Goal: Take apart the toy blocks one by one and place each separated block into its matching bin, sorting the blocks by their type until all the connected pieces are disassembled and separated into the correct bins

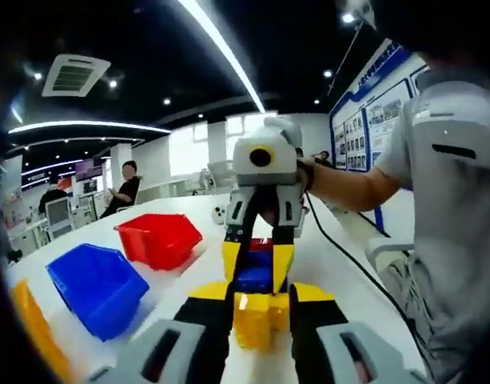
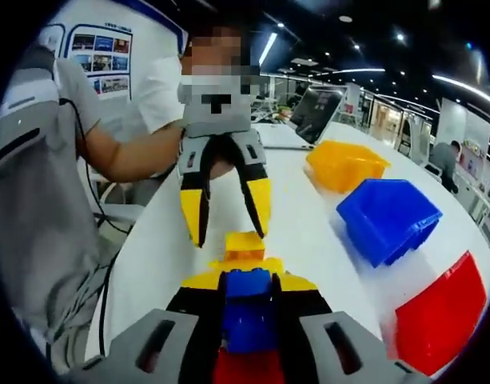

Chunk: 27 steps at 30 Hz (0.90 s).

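Jaws: right gripper clamped on blue block; left gripper jaws stand around yellow block, contact not clear, cannot tell if gripping. Stack held between both grippers above worktop; red piece at right jaw base. Judgement: step is separating yellow from blue. Advise firm left grip, straight pull, no twisting. Yellow bin, blue bin, red bin stand near.

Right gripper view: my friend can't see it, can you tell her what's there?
The right gripper is shut on a blue block with a yellow block stuck on its far end. Facing it, the left gripper hangs open over a white table with yellow, blue and red bins.
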### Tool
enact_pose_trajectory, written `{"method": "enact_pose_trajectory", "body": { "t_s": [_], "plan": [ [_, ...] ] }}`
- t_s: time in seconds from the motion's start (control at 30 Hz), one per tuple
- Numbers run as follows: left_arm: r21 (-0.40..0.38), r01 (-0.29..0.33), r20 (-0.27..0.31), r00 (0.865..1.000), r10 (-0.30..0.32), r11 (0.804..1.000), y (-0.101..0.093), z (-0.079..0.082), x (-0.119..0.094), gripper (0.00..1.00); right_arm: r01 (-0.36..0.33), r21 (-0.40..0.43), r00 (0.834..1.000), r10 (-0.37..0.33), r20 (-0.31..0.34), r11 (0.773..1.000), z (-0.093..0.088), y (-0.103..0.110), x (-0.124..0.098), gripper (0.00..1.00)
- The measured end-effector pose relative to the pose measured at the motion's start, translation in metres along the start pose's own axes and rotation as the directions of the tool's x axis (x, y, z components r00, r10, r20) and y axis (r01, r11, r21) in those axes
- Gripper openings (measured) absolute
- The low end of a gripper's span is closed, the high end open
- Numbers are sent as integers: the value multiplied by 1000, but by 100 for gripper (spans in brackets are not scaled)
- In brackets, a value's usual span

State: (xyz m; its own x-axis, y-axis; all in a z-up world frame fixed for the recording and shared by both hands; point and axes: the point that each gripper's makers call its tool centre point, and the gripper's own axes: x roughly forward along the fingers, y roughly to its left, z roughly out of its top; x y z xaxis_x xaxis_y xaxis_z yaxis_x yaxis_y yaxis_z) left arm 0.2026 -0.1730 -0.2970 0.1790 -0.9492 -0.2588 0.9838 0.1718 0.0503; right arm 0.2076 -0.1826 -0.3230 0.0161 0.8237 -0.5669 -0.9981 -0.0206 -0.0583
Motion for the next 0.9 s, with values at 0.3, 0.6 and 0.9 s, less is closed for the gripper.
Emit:
{"method": "enact_pose_trajectory", "body": {
  "t_s": [0.3, 0.6, 0.9],
  "plan": [
    [-28, 48, -73, 996, -50, 998, 4, -16, 6, 30, -12, -10, 1000, 12, 2, 1000, 0, 3, -1, 24],
    [-54, 42, -108, 993, -47, 998, 2, -22, 10, 24, -6, -1, 1000, 6, 5, 1000, 0, 3, -2, 24],
    [-98, -9, -109, 994, -2, 995, 1, -23, 8, 23, 7, 14, 1000, -7, 6, 1000, -1, 4, -3, 24]
  ]
}}
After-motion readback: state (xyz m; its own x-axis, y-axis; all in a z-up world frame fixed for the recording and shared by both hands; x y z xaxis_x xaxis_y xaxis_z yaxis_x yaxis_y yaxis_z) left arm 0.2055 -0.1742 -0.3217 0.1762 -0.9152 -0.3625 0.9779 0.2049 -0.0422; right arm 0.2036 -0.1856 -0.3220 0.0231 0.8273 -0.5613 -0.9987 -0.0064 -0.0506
